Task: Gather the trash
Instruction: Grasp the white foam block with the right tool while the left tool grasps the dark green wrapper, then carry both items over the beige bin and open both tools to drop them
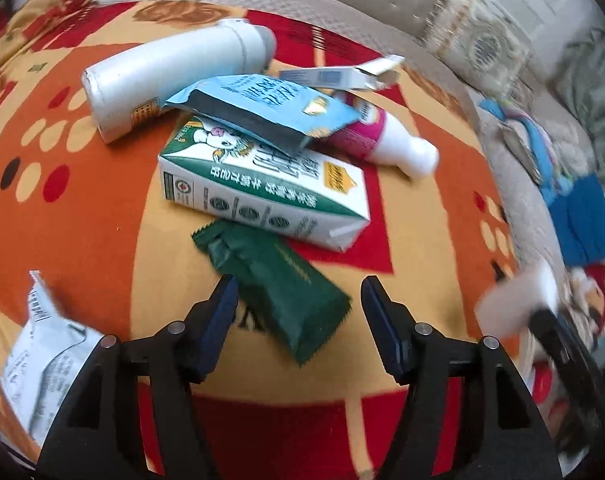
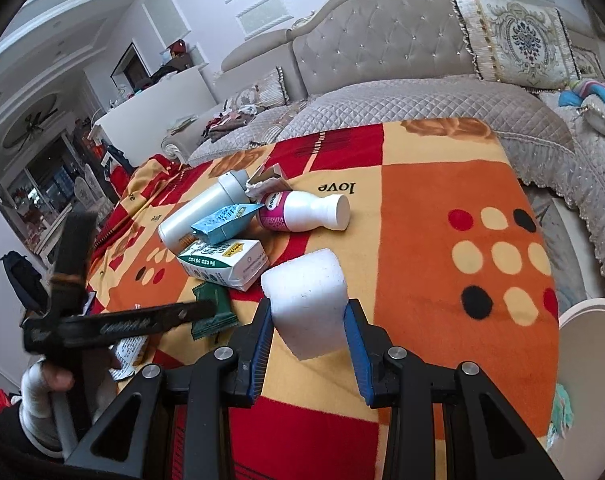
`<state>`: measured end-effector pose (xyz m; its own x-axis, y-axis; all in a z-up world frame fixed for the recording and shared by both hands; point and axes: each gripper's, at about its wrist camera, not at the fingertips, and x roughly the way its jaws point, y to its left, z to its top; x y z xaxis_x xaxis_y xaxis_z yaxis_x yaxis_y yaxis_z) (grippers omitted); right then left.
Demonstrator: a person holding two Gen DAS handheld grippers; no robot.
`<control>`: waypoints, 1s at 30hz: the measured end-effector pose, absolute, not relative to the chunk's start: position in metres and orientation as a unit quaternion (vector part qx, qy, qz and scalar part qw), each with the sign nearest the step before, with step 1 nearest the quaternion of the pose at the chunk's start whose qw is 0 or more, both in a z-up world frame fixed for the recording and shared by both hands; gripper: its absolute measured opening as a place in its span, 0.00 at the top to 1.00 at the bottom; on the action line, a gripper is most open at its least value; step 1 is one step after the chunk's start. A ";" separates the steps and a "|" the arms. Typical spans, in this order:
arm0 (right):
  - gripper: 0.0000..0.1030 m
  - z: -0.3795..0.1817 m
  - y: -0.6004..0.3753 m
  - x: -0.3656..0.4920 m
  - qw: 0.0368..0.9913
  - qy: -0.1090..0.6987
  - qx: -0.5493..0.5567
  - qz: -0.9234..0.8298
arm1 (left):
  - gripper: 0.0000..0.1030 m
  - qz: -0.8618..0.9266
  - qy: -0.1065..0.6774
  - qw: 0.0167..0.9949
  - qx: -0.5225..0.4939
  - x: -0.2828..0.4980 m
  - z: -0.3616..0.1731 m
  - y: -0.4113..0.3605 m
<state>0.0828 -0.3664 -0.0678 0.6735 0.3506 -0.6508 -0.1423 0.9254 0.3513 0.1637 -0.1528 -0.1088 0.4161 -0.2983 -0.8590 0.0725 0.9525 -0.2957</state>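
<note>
Trash pile [image 1: 262, 152] on patterned blanket [image 2: 442, 240]; right gripper [image 2: 308, 320] clamps foam block [image 2: 306, 300]; left gripper [image 1: 298, 296] agape.

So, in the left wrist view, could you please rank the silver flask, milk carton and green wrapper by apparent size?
1. Milk carton and silver flask: alike, so unranked.
2. Green wrapper, though nearness to the camera enlarges it.

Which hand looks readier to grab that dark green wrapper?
Probably the left. The left gripper is open right over the green wrapper, while the right gripper is already shut on a white foam block.
</note>
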 end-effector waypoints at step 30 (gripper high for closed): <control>0.66 -0.063 -0.404 0.039 0.912 0.371 0.138 0.110 | 0.83 -0.249 0.507 0.824 -0.042 0.100 -0.084 -0.197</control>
